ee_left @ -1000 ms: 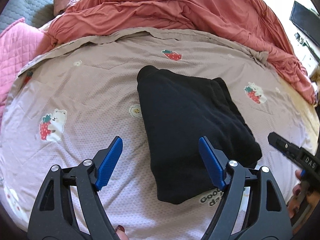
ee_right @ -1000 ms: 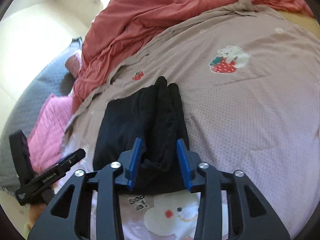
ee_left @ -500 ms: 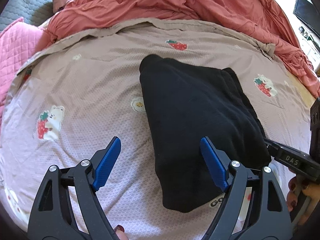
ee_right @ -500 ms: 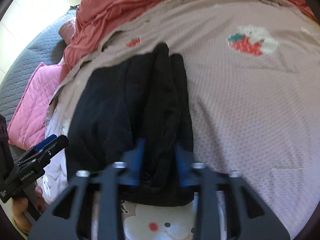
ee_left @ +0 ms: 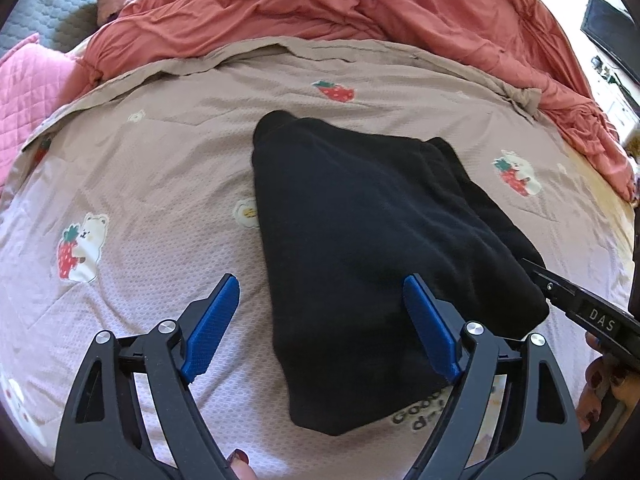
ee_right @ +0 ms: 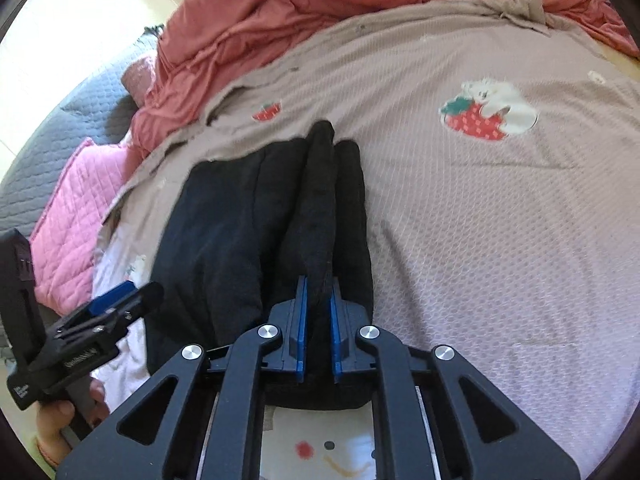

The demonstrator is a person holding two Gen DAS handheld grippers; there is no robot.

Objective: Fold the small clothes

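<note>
Black garment [ee_left: 372, 248], a small folded piece of dark soft fabric, lies flat on a mauve bedspread [ee_left: 160, 168] printed with strawberries and little white bears. In the left wrist view it sits in the middle of the bed, narrower at its far end and broader toward the near edge, with a second folded layer showing along its right side.

The right gripper [ee_right: 318, 312] has just been closing and now pinches a raised ridge of the black cloth at the garment's near right edge; its blue pads [ee_right: 301, 320] press the fabric from both sides with only that fold between them. In the left wrist view the same tool enters from the right edge, its black tip against the garment's near right corner.

The left gripper [ee_left: 320, 328] hangs above the near part of the garment with its jaws spread wide, nothing gripped. One blue pad is over the bedspread, left of the cloth; the other is over the black fabric.

A fingertip [ee_left: 238, 458] with dark nail polish shows at the near edge. Beyond the bedspread lies a rumpled coral-red duvet [ee_left: 340, 4], and at far left a pink quilted pillow [ee_left: 24, 92] beside grey quilted fabric [ee_left: 52, 8].
</note>
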